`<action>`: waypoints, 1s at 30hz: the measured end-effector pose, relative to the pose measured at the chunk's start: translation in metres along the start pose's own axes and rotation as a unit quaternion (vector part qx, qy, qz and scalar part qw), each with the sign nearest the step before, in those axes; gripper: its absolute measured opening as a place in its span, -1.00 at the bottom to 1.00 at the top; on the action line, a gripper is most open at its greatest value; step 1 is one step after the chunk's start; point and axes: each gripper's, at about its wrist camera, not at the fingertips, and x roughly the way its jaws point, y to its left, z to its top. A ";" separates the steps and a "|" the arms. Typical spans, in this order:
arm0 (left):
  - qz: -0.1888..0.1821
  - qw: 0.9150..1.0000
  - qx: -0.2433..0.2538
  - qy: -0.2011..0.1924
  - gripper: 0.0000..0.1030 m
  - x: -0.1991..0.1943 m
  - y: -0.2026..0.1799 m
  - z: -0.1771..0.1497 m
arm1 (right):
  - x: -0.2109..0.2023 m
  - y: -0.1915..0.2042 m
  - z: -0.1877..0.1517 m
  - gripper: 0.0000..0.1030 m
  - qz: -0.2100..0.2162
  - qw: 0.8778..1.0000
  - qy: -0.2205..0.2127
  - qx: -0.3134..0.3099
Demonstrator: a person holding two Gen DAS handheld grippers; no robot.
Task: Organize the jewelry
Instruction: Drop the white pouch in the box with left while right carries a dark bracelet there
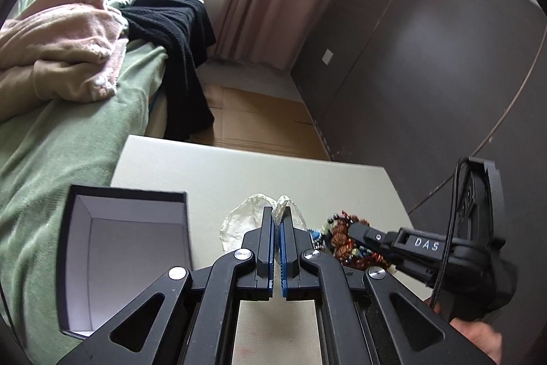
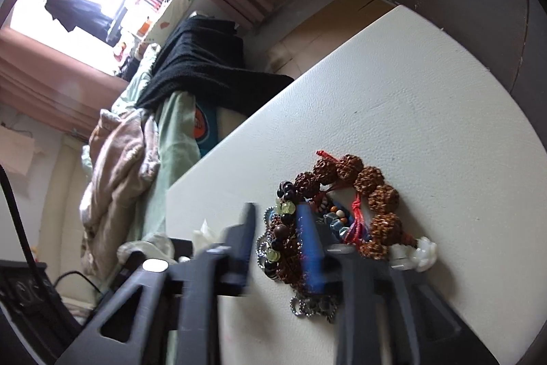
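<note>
My left gripper is shut on a crumpled clear plastic bag and holds it just above the white table. An open black box with a white inside stands to its left. A pile of bead bracelets lies to its right. My right gripper is open, its jaws astride a dark bead bracelet in the pile. A big brown seed-bead bracelet with a red cord and a white charm lie beside it. The right gripper's fingers reach into the pile in the left wrist view.
A bed with a green sheet, pink clothes and a black blanket borders the table's left. A dark wall panel stands at right. Cardboard covers the floor beyond the table's far edge.
</note>
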 end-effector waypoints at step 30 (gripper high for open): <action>0.030 0.985 -0.150 -0.081 0.46 -0.091 0.089 0.010 | -0.035 0.092 -0.057 -0.78 0.159 0.984 -0.030 -0.075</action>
